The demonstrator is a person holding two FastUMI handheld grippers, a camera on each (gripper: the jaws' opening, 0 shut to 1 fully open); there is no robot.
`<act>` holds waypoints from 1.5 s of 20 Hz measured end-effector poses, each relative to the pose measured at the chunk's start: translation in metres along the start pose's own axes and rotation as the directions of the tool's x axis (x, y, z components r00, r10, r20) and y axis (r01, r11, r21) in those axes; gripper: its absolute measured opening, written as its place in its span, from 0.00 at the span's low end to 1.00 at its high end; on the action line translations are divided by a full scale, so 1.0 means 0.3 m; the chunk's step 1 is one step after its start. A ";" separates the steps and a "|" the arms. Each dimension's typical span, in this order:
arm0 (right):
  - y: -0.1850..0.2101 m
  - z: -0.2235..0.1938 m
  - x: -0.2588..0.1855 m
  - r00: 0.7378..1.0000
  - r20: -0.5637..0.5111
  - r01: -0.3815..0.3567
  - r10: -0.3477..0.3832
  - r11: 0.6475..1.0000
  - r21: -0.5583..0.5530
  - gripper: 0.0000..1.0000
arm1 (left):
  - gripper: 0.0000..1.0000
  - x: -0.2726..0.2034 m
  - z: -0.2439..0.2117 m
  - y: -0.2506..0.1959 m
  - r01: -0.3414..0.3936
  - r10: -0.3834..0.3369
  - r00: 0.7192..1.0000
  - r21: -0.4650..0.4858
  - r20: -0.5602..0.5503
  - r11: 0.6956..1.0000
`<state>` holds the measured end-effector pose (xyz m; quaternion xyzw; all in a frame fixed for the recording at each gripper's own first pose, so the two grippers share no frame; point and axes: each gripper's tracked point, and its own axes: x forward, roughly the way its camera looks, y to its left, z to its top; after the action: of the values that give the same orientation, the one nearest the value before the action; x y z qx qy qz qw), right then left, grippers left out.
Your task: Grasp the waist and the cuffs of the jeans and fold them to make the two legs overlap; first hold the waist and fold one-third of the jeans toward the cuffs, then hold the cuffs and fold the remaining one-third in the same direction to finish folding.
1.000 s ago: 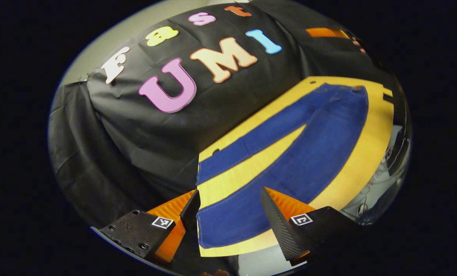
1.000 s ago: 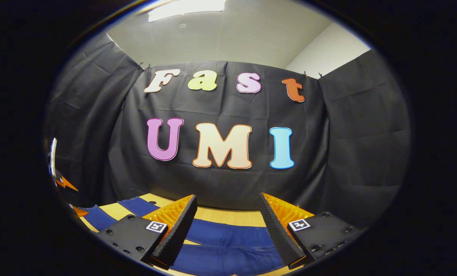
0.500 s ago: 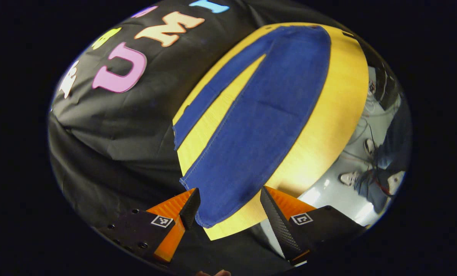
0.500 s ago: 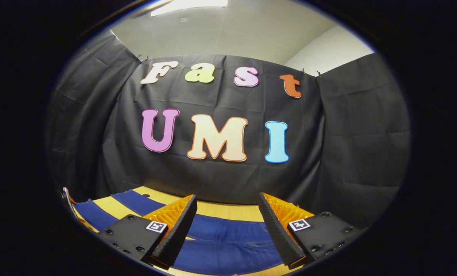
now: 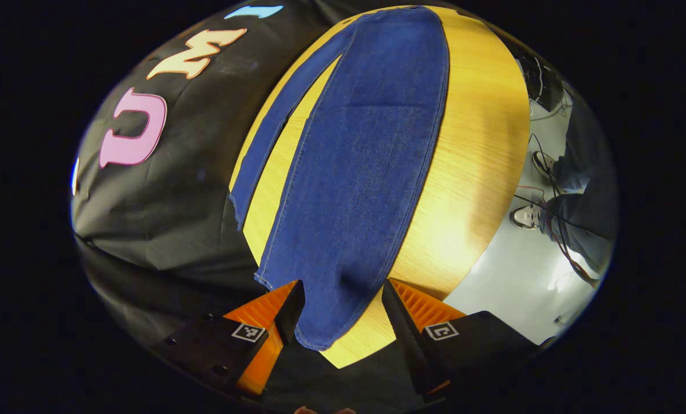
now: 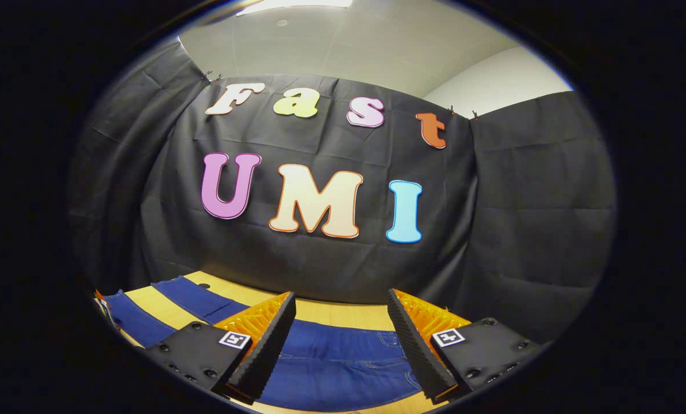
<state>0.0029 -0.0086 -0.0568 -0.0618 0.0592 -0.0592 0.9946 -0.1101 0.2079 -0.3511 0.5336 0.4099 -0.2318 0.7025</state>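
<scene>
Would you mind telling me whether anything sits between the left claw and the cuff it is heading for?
Nothing visible does. The left claw is open and the near cuff lies flat between its fingers on the bare table. The other leg lies apart, further off, not across the approach.

A recording booth: black cloth wall (image 6: 521, 230); wooden table (image 5: 481, 144); cables (image 5: 555, 224) on the floor.

One jeans (image 5: 366, 161), one table (image 5: 481, 144), two shoes (image 5: 525, 216)
</scene>
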 end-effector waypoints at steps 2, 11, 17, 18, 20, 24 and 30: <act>0.001 -0.001 0.004 1.000 0.000 0.010 -0.010 1.000 -0.002 0.98 | 0.83 0.026 0.013 0.013 0.006 -0.007 1.000 0.052 0.013 0.999; -0.013 -0.044 -0.003 0.999 -0.025 0.037 -0.038 0.998 -0.057 1.00 | 0.13 0.048 -0.004 -0.071 0.153 -0.153 0.988 0.062 -0.009 0.986; -0.102 -0.197 -0.007 0.992 -0.122 -0.058 0.020 0.948 -0.312 1.00 | 0.00 0.061 -0.012 -0.065 0.145 -0.145 0.989 0.007 -0.041 0.989; -0.125 -0.240 -0.009 0.988 -0.152 -0.084 0.030 0.929 -0.361 0.99 | 0.00 0.064 -0.014 -0.067 0.151 -0.151 0.987 -0.002 -0.049 0.989; -0.172 -0.343 -0.012 0.972 -0.229 -0.155 0.051 0.874 -0.461 0.99 | 0.00 0.063 -0.012 -0.067 0.158 -0.158 0.986 -0.006 -0.058 0.987; -0.275 -0.561 -0.085 0.923 -0.376 -0.311 0.080 0.729 -0.609 0.99 | 0.00 0.065 -0.009 -0.066 0.148 -0.148 0.984 -0.003 -0.097 0.989; -0.354 -0.787 -0.146 0.864 -0.490 -0.462 0.114 0.565 -0.683 0.99 | 0.00 0.070 -0.006 -0.062 0.135 -0.135 0.979 -0.011 -0.151 0.991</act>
<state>-0.0815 -0.1351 -0.2708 -0.4645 0.2861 0.1285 0.8282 -0.1133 0.2060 -0.3788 0.5204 0.4975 -0.2377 0.6521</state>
